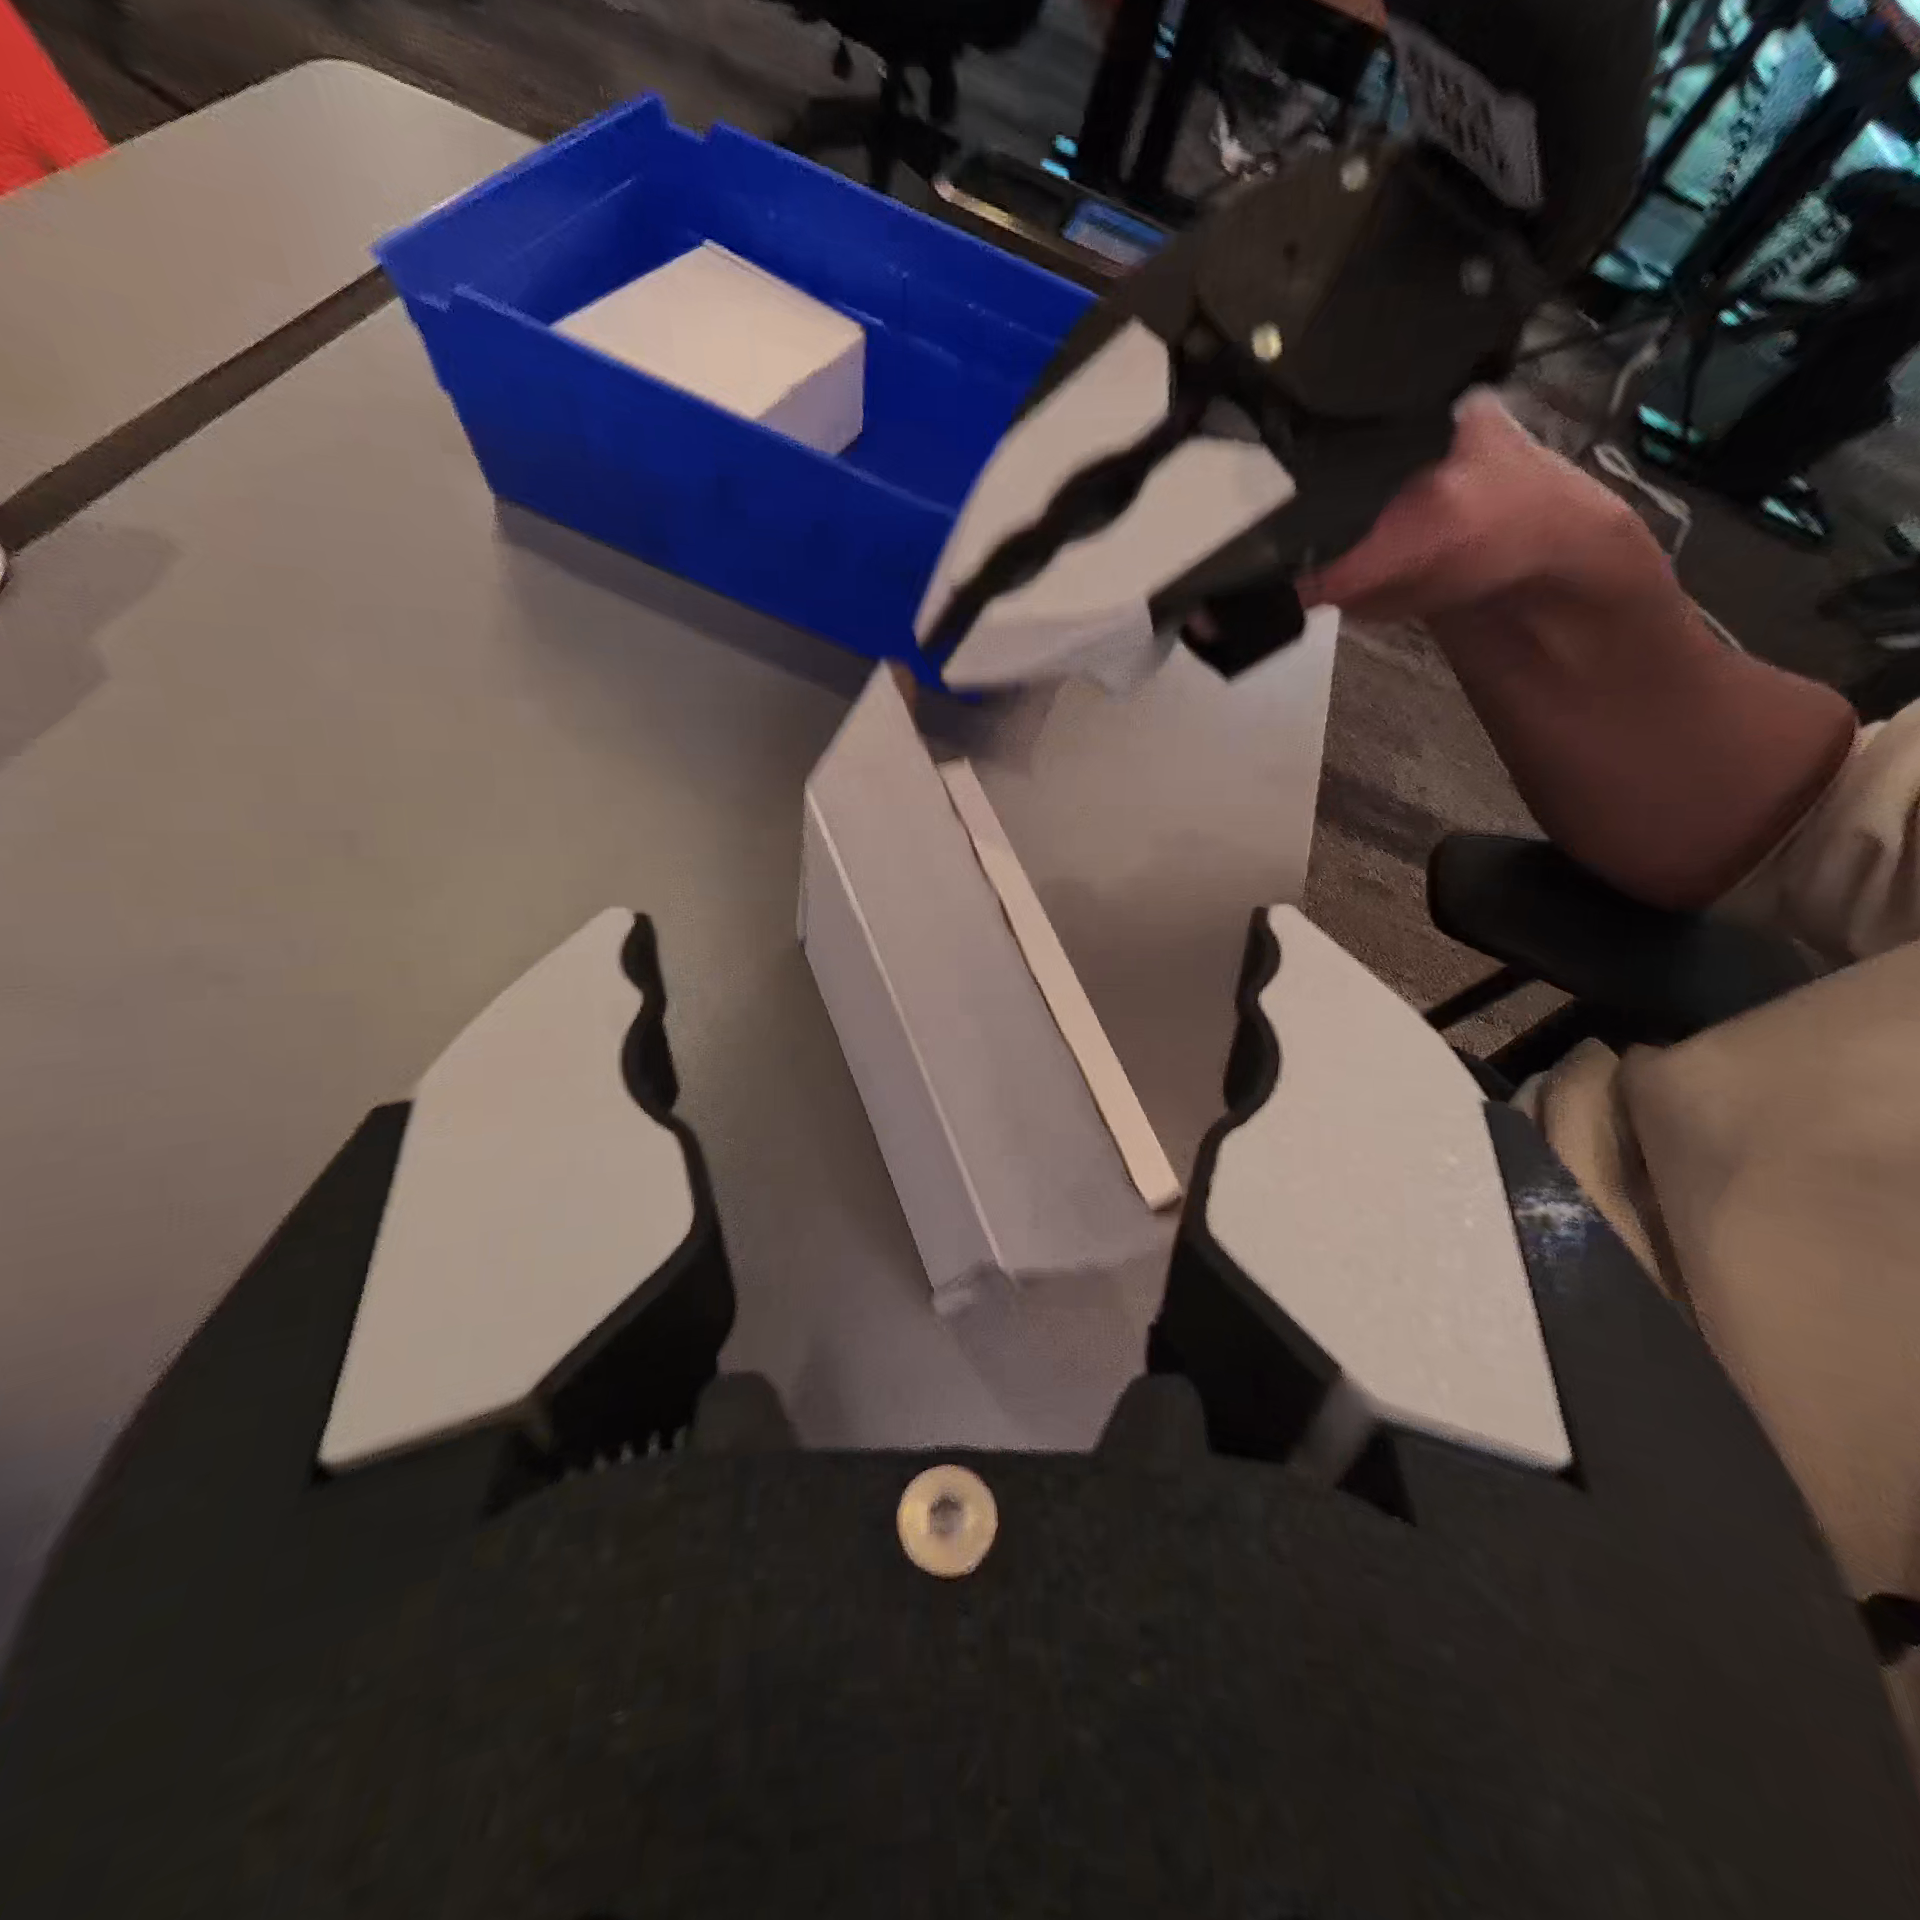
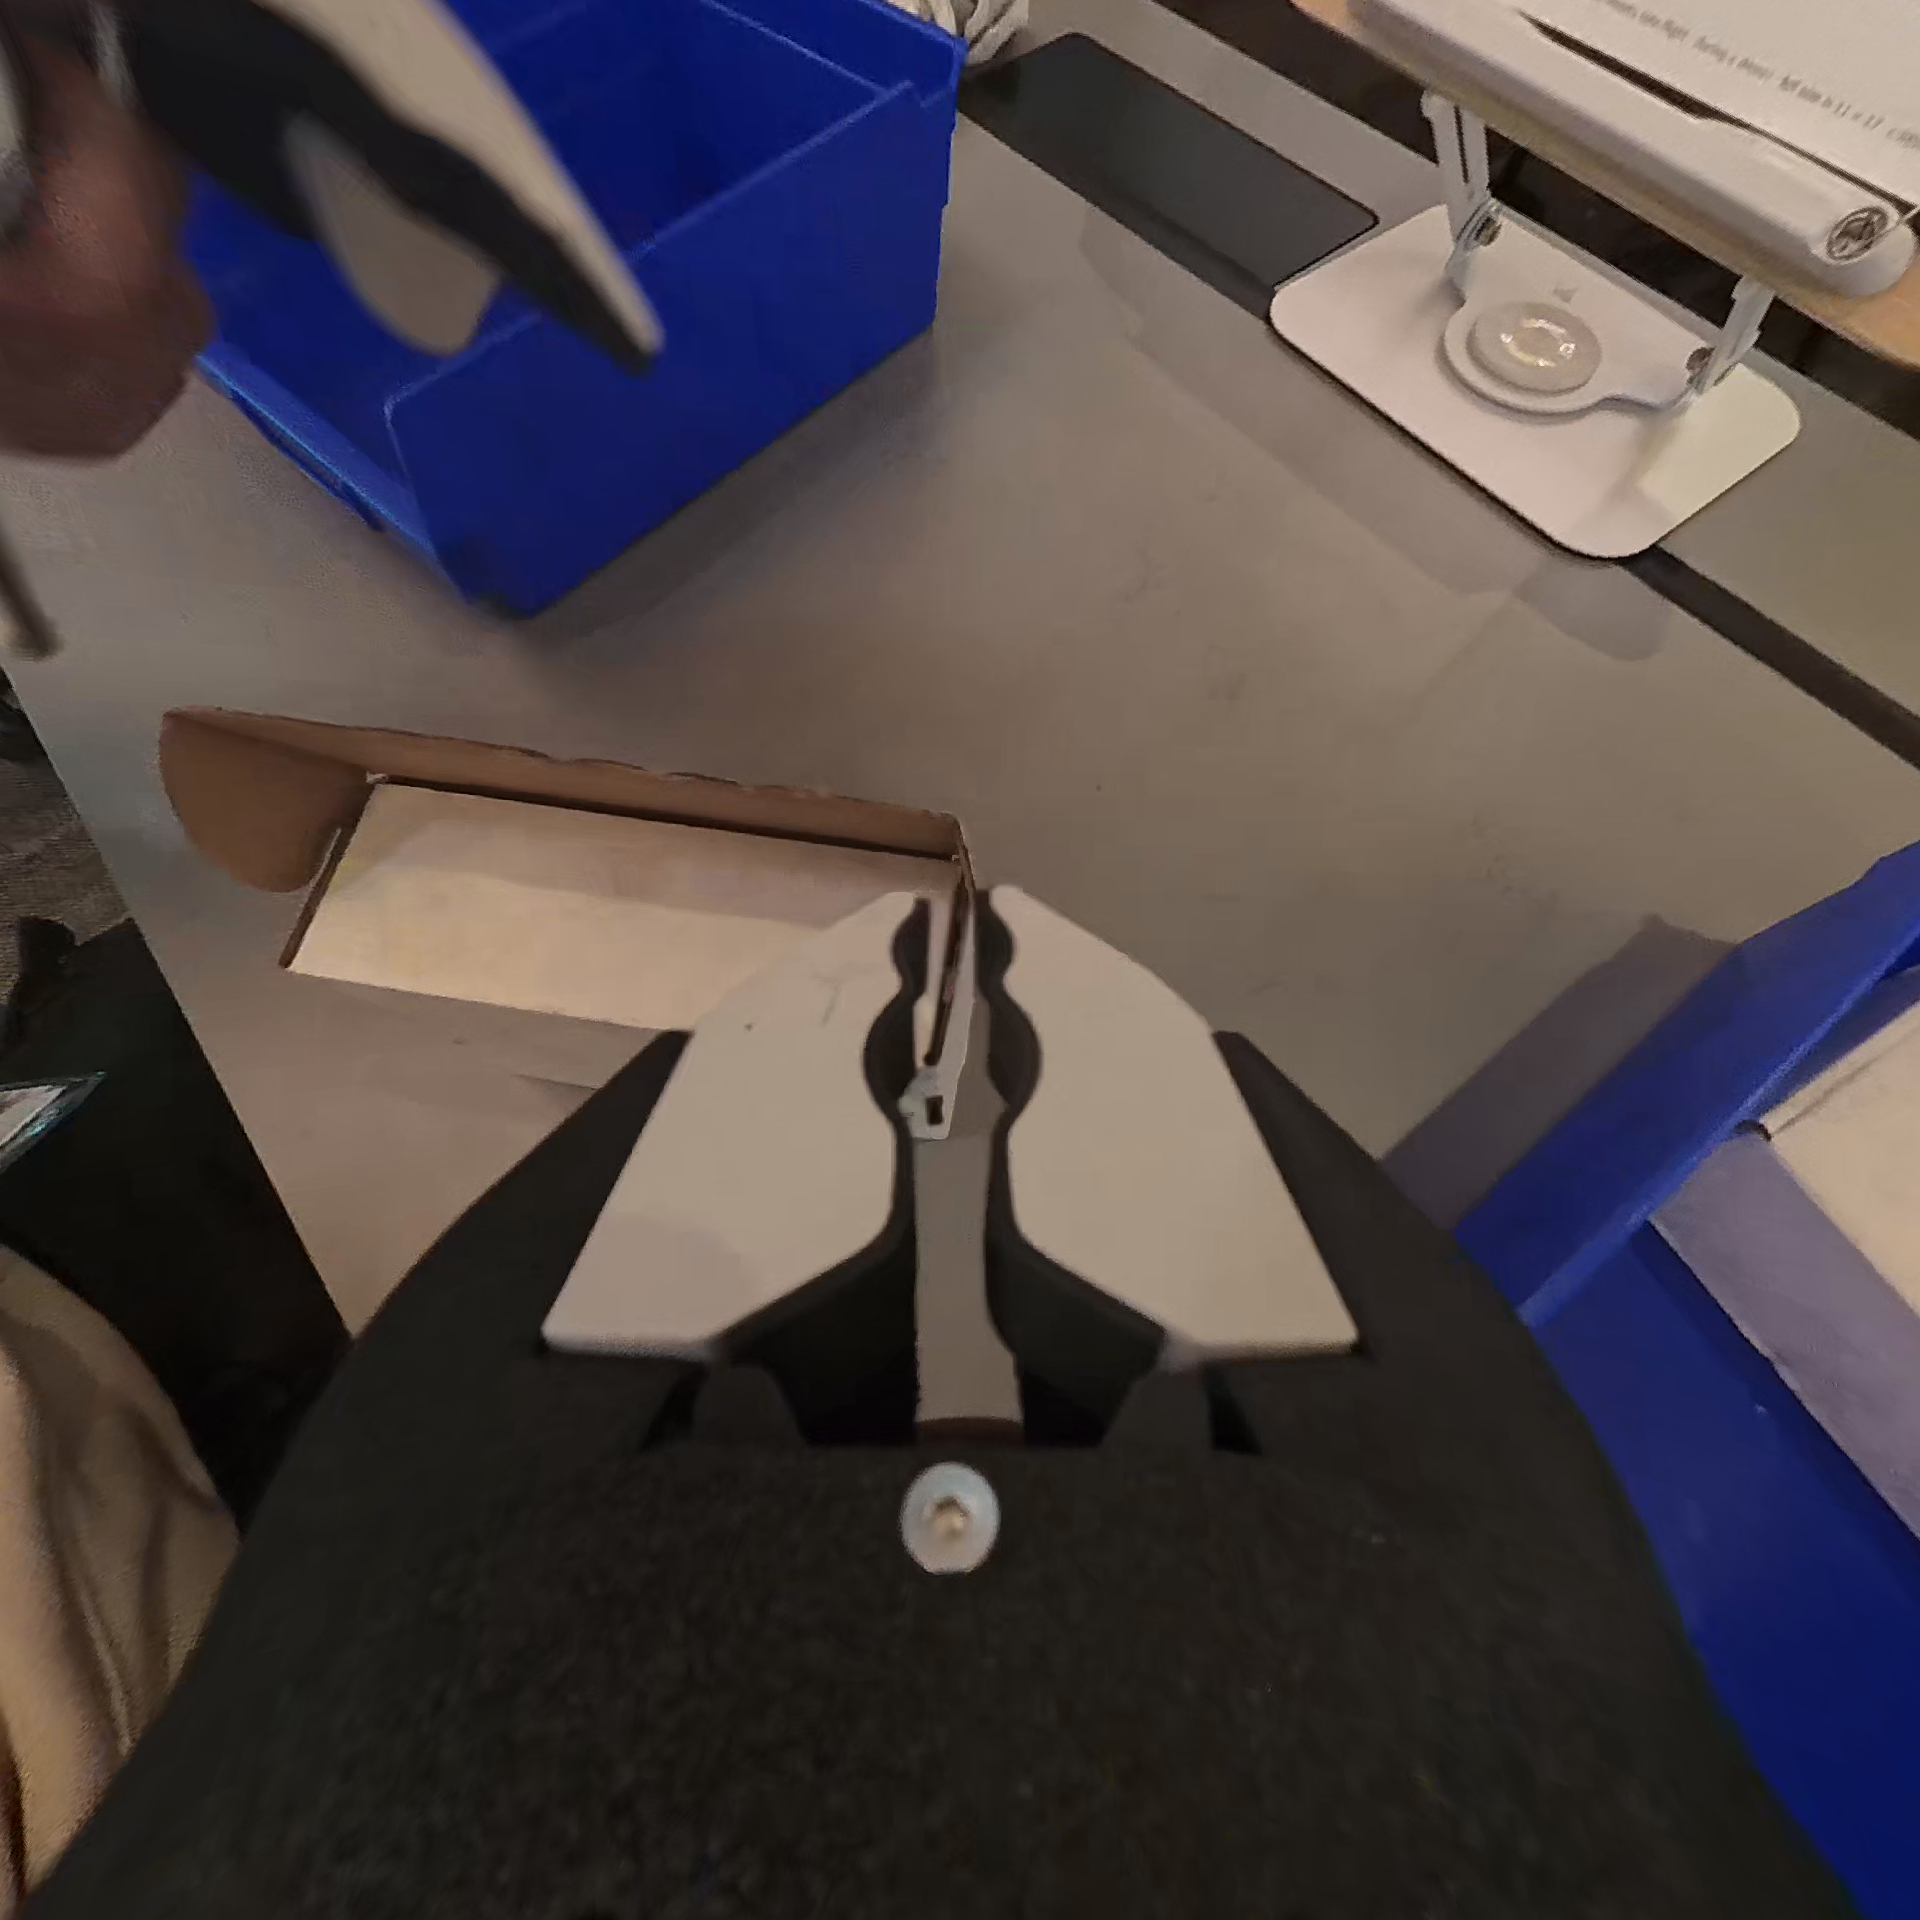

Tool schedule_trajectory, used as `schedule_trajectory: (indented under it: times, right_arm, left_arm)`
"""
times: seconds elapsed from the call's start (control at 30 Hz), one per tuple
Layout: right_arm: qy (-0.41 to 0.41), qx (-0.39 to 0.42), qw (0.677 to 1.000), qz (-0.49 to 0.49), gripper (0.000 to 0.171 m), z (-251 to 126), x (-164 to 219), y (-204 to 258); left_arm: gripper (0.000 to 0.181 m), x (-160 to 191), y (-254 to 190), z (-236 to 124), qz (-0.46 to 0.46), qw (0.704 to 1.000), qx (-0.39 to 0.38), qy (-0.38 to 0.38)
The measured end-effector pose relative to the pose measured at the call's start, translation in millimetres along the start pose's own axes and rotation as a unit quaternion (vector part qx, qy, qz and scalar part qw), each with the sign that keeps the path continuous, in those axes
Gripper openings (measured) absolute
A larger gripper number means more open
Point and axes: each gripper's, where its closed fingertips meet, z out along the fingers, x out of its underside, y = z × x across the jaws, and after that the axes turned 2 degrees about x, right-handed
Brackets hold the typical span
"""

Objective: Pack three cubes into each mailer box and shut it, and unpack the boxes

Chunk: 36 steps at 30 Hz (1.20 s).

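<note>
Your right gripper (image 2: 951, 914) is clenched on the edge of the mailer box's (image 1: 935, 1039) lid flap (image 2: 951, 987), pinching the thin cardboard at the box's end nearest it. The lid looks partly lifted — brown inside showing along the far edge. Your left gripper (image 1: 951, 935) hangs released, fingers spread wide, with the box directly ahead between them. From the left gripper the box's long axis runs away and slightly leftward, toward the blue bin (image 1: 665, 436) beyond on the worktop (image 1: 260, 779). A white cube (image 1: 727, 343) sits in that bin, well apart from both grippers. The left gripper is nearer the box's body, so it seems best placed to steady it — while the right swings the lid.
</note>
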Motion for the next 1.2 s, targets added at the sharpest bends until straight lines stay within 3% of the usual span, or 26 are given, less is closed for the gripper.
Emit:
schedule_trajectory:
  times: [0.07, 0.13, 0.27, 0.37, 0.5, 0.87, 1.03, 1.2]
  right_arm:
    - [-0.008, 0.002, 1.000, -0.001, 0.022, 1.0, -0.4, -3.5]
    - [-0.001, 0.007, 1.000, -0.006, 0.024, 8.0, 3.8, -7.3]
    - [0.018, 0.015, 1.000, -0.008, 0.006, 22.0, 10.1, -9.9]
    - [0.022, 0.017, 1.000, -0.002, 0.001, 18.6, 5.4, -3.0]
    - [0.052, 0.036, 0.998, 0.006, 0.001, 12.9, 7.4, -1.0]
    - [0.057, 0.031, 0.997, 0.029, 0.001, 9.8, 19.7, -6.6]
    - [0.058, -0.009, 0.991, 0.120, 0.001, 7.4, 18.3, -0.7]
    - [0.054, -0.017, 0.988, 0.147, 0.001, 9.9, 16.8, -3.6]
  left_arm:
    - [0.112, 37.0, -10.5, -8.4, -0.022, 0.999, -0.028, -0.004]
    - [0.112, 74.4, -15.6, -4.8, -0.045, 0.998, -0.053, -0.006]
    - [0.116, 119.5, -19.4, 25.1, -0.075, 0.996, -0.055, 0.018]
    - [0.099, 119.1, -11.7, 37.6, -0.039, 0.995, -0.086, 0.025]
    - [0.071, 108.7, -20.8, 49.0, -0.030, 0.998, -0.054, 0.017]
    - [0.069, 105.4, -16.2, 50.8, -0.023, 0.998, -0.055, 0.013]
    - [0.070, 105.9, -17.3, 50.8, -0.027, 0.998, -0.049, 0.002]
    - [0.073, 106.3, -18.0, 53.2, -0.040, 0.999, -0.031, 0.003]
